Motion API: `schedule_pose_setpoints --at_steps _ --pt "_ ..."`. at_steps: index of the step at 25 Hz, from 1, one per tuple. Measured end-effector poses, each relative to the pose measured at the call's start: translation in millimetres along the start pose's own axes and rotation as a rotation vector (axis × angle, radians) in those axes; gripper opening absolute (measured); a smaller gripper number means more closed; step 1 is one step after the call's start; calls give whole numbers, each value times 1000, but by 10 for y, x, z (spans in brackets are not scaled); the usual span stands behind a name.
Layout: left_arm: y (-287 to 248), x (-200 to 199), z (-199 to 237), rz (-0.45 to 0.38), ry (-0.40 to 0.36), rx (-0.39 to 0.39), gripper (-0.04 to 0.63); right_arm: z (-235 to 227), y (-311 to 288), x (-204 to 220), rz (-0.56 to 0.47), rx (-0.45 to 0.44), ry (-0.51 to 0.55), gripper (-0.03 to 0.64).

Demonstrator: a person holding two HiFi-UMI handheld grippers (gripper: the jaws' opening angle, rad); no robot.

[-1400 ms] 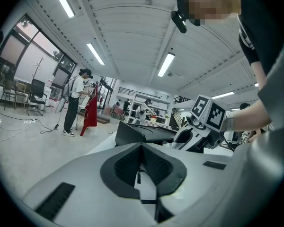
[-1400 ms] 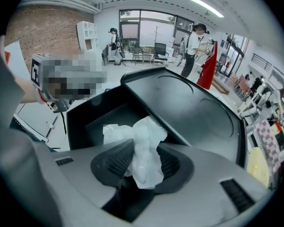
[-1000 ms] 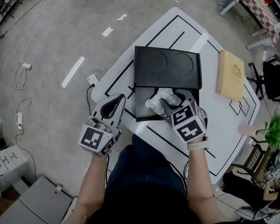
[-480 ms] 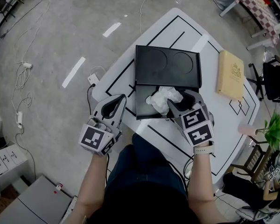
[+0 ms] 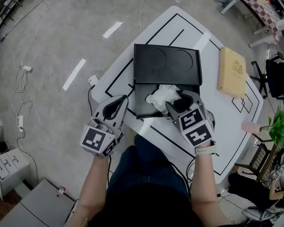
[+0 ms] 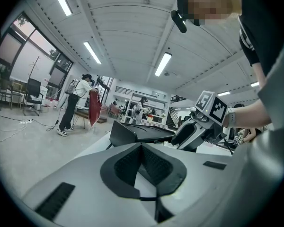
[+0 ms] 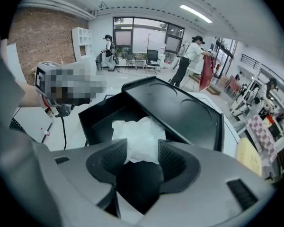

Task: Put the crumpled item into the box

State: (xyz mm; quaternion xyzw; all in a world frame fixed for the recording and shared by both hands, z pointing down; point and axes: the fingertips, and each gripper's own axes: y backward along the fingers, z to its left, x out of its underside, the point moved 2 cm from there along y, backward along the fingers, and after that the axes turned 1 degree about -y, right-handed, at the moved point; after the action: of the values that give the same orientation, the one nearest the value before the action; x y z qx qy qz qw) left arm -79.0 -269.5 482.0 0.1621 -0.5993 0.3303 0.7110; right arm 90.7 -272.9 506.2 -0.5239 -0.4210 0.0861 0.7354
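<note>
Found the white crumpled item lying inside the open black box on the white bench, toward the box's right side, below the lid laid back on the box's far side. Held the right tool at the box's near right corner, jaws spread wide, wad at the tips with no pad pressing on it. Held the left tool just left of the box, jaws pressed together on nothing. Noted a tan flat case right of the box
</note>
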Motion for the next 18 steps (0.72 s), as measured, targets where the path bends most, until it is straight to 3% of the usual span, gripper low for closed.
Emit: schedule_pose_setpoints --at_steps 9,18 --pt "50 54 45 6 10 -10 11 12 -168 94 59 -18 5 210" --pt "76 65 69 5 17 -25 11 13 -151 69 40 -20 -4 210"
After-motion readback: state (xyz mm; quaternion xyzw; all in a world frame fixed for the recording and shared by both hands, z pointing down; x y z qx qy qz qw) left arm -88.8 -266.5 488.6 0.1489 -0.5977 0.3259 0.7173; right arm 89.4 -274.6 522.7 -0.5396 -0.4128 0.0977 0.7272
